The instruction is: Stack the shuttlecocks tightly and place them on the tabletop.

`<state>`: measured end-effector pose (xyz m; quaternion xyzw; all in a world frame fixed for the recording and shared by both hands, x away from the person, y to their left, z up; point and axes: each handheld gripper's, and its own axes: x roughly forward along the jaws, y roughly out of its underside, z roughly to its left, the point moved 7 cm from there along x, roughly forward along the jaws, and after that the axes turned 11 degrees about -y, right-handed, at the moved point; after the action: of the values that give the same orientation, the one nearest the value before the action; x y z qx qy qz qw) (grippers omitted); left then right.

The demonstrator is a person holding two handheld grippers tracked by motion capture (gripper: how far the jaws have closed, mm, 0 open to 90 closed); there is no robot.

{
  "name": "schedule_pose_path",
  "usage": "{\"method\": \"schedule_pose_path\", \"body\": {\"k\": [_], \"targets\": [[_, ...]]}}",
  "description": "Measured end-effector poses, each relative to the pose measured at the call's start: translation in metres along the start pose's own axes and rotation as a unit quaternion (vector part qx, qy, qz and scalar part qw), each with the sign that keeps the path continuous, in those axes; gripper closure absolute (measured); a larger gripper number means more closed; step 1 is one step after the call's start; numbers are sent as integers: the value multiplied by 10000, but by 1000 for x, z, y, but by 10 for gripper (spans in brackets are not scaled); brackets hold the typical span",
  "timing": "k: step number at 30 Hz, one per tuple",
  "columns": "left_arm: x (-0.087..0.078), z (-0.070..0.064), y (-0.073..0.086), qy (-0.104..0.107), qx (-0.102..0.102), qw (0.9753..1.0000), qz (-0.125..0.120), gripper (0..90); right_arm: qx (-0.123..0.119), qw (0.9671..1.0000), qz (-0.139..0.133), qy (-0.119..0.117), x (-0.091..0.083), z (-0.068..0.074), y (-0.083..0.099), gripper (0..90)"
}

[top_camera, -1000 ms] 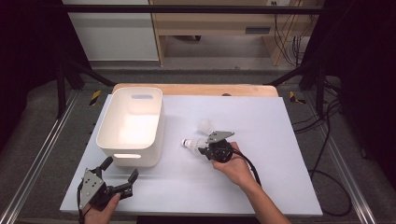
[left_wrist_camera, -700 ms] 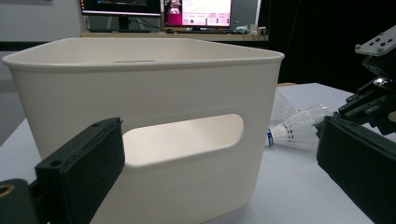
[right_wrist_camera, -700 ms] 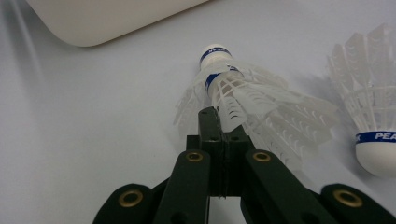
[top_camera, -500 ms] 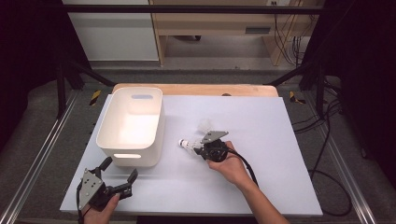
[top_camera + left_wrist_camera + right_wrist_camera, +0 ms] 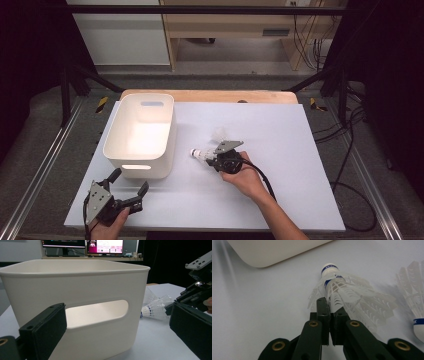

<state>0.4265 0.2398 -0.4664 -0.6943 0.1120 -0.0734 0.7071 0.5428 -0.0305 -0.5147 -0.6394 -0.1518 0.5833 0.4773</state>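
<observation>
Change since a second ago: the right gripper (image 5: pixel 216 159) has carried the shuttlecock (image 5: pixel 200 153) a little toward 9 o'clock, nearer the white bin (image 5: pixel 114 155); judged as transport toward a drop into the bin, lift over the rim not yet done.

Right jaws: nearly closed, pinching the feather skirt of the shuttlecock (image 5: pixel 337 287), cork end pointing away from the hand. It sits low over the counter (image 5: pixel 300 200), just beside the bin's right wall, at about 3 o'clock from it.

Left gripper (image 5: pixel 127 195): unmoved at 6 o'clock of the bin, jaws wide open, holding nothing.

A second shuttlecock (image 5: pixel 415 302) lies on the counter near the first.

Materials: shuttlecocks have white ribbed feathers, a blue band and a rounded white cork. The bin is smooth matte plastic with rounded corners and a slot handle (image 5: pixel 97 312). The counter is a plain white sheet.
</observation>
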Motion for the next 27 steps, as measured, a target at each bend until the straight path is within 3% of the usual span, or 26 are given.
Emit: {"method": "schedule_pose_path", "body": {"k": [12, 27], "targets": [[0, 0, 0, 10, -3, 10000, -1, 12, 9, 9999, 77, 89, -1, 2, 1, 727], [-1, 4, 0, -32, -6, 10000, 5, 13, 28, 9997, 188, 148, -8, 8, 2, 613]]}}
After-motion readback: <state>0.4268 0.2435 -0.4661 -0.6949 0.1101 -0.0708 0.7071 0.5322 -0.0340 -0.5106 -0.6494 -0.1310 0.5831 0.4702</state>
